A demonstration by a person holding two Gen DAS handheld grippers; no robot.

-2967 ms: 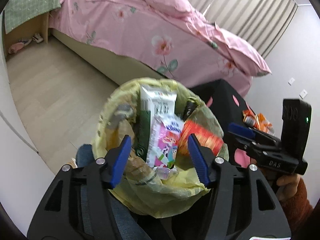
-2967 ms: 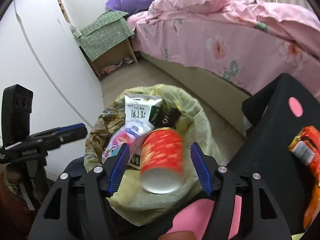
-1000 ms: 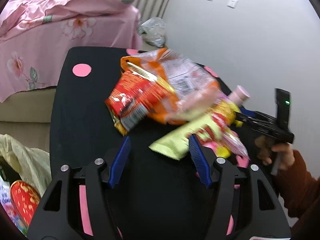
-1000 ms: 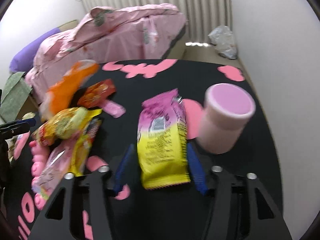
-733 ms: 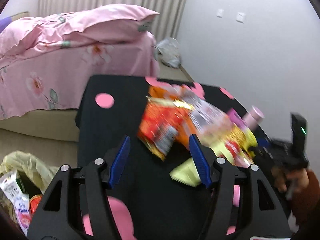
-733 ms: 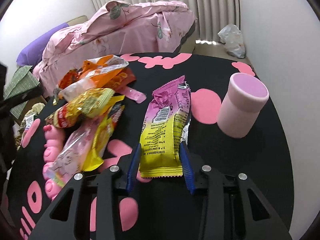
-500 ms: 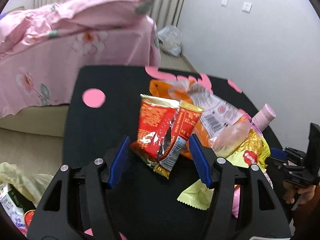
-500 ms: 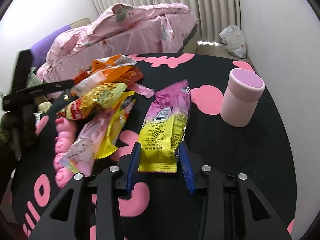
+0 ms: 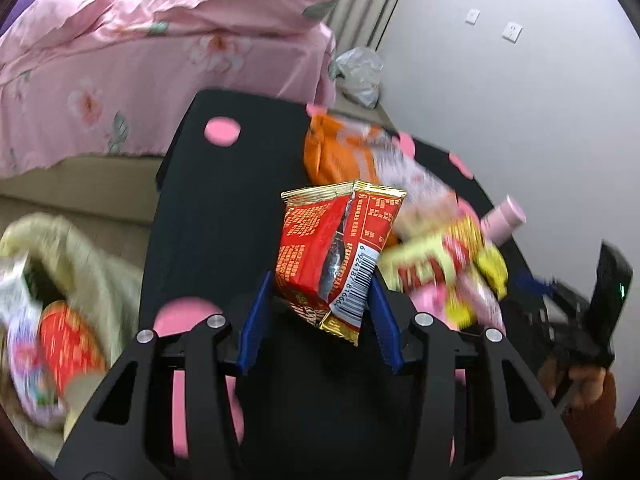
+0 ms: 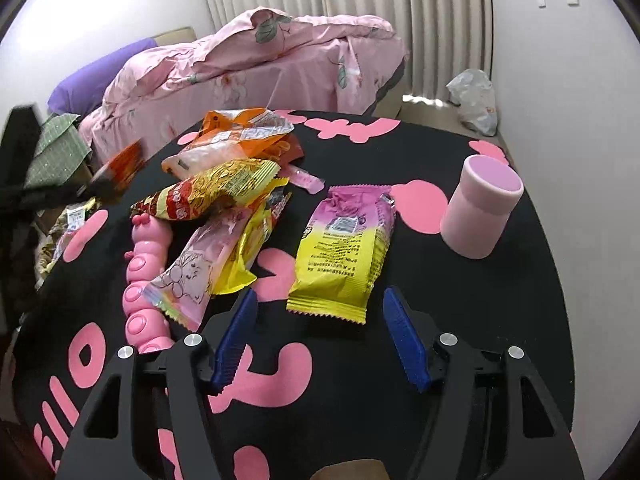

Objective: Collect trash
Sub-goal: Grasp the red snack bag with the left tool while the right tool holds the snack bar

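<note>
My left gripper (image 9: pixel 316 316) is shut on a red and gold snack wrapper (image 9: pixel 336 248) and holds it above the black table (image 9: pixel 208 216). The yellow-lined trash bin (image 9: pixel 60 280) with wrappers inside is at lower left. My right gripper (image 10: pixel 320 336) is open just before a pink and yellow wrapper (image 10: pixel 344 252) that lies flat on the table. A pile of wrappers (image 10: pixel 224 192) and a pink caterpillar toy (image 10: pixel 144 272) lie to its left. The left gripper with the red wrapper (image 10: pixel 120 168) shows blurred at far left.
A pink cylinder cup (image 10: pixel 480 212) stands on the table's right side. A pink bed (image 10: pixel 248 68) lies behind the table. A white plastic bag (image 10: pixel 476 100) sits on the floor by the wall. The table has pink patches.
My left gripper closed on the red wrapper and lifted it toward the bin side. My right gripper opened, and the pink and yellow wrapper now lies on the table.
</note>
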